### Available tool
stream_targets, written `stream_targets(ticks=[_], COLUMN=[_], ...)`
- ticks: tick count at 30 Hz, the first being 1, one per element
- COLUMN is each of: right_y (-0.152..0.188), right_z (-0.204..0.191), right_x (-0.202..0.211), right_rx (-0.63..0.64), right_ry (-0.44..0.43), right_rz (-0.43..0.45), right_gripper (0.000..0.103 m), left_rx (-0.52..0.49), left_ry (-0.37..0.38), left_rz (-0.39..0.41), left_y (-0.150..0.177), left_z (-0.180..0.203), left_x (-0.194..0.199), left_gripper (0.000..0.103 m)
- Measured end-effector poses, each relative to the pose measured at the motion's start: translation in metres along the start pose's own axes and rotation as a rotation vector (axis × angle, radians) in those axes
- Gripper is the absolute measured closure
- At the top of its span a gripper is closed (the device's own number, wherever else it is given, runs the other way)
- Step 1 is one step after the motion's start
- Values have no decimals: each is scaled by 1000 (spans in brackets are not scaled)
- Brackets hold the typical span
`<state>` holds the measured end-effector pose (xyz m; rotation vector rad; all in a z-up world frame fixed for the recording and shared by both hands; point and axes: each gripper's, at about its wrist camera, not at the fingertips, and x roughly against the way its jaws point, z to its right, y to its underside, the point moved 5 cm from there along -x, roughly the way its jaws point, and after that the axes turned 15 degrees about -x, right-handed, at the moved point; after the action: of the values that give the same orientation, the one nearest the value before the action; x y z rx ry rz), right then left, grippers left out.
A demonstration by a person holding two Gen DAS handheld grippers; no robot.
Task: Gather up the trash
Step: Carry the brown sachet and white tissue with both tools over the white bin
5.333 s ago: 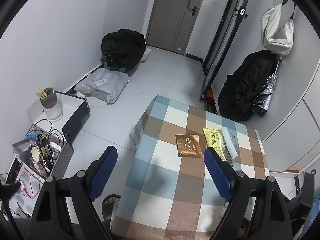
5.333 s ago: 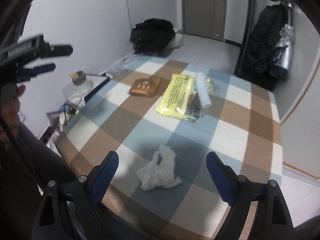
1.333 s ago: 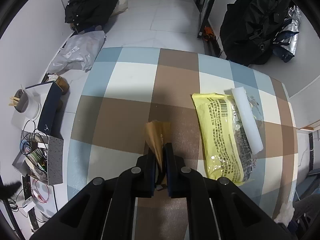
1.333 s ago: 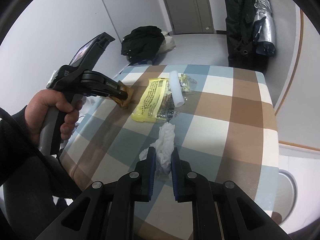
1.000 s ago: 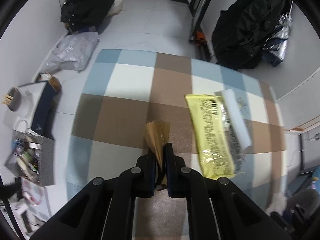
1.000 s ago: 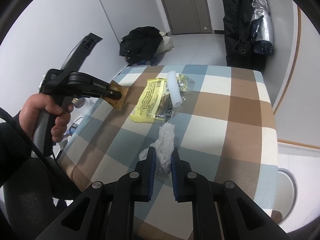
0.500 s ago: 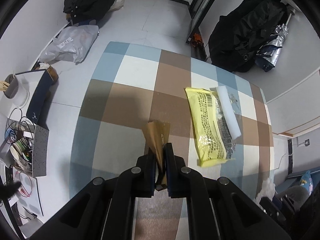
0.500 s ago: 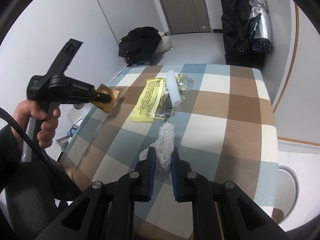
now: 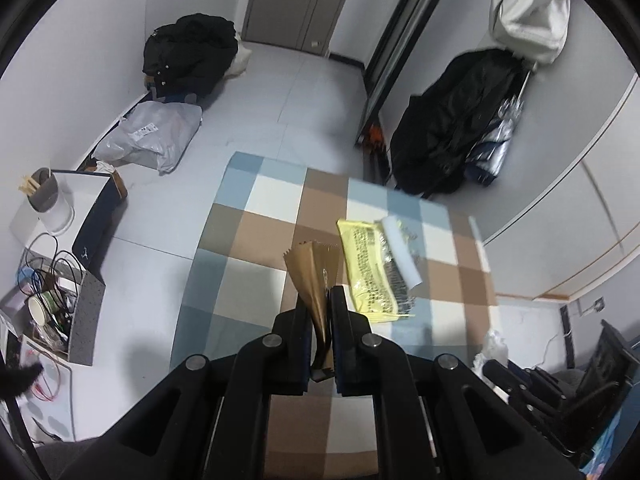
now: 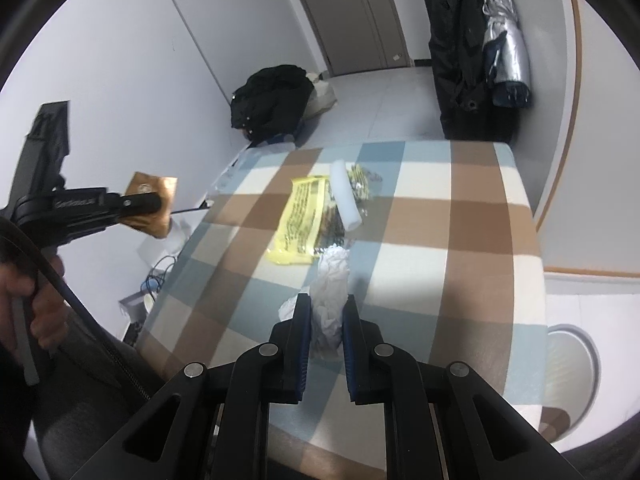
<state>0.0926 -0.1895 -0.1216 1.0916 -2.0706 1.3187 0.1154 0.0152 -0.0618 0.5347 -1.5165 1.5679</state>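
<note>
**Both tongs loaded; wrappers remain on the table**

Your left gripper (image 9: 320, 320) is pressed together on the flat brown foil sachet (image 9: 314, 276), pinching it by one short edge. In the right wrist view the sachet (image 10: 150, 204) hangs in the air beyond the left edge of the checked blue, brown and white tablecloth-covered table (image 10: 472, 216), clear of the surface.

Your right gripper (image 10: 325, 328) pinches the crumpled white tissue (image 10: 330, 292) near the table's front edge. The wad bulges between the blue pads, and its far end appears to rest on the cloth.

Handling notes:
- The sachet looks light, thin and slick. Grip well inside the edge; a corner hold may slip.
- The tissue is soft and compressible. Squeeze through its bulk, as loose folds may tear or pull out.

The flat yellow plastic wrapper (image 9: 370, 272) and the white foam tube (image 9: 400, 252) lie touching at mid-table, toward the right edge. Both likely weigh little. Take the wrapper by an edge; take the tube across its width.

No bin can be identified in either view.
</note>
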Motion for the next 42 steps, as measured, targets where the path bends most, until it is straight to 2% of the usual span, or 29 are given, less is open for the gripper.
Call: stream_targets(ticks=[15,20,30,42], right_y=[-6,-8,-23,-48], right_z=[-28,-35,-44,-29], right_x=[9,12,34,72], right_rx=[-10,-5,13,0], right_ry=[-13,-24,-45,-58], right_rz=[3,11,52,132], right_gripper=[89,89,89,89], left_rx=[92,102,87,0], left_ry=[69,69,80,103], left_rz=[70,81,104,132], left_y=[27,33,29,8], left_z=[-15,-17,-7,34], left_x=[23,29,41,56], left_gripper=[98,98,98,98])
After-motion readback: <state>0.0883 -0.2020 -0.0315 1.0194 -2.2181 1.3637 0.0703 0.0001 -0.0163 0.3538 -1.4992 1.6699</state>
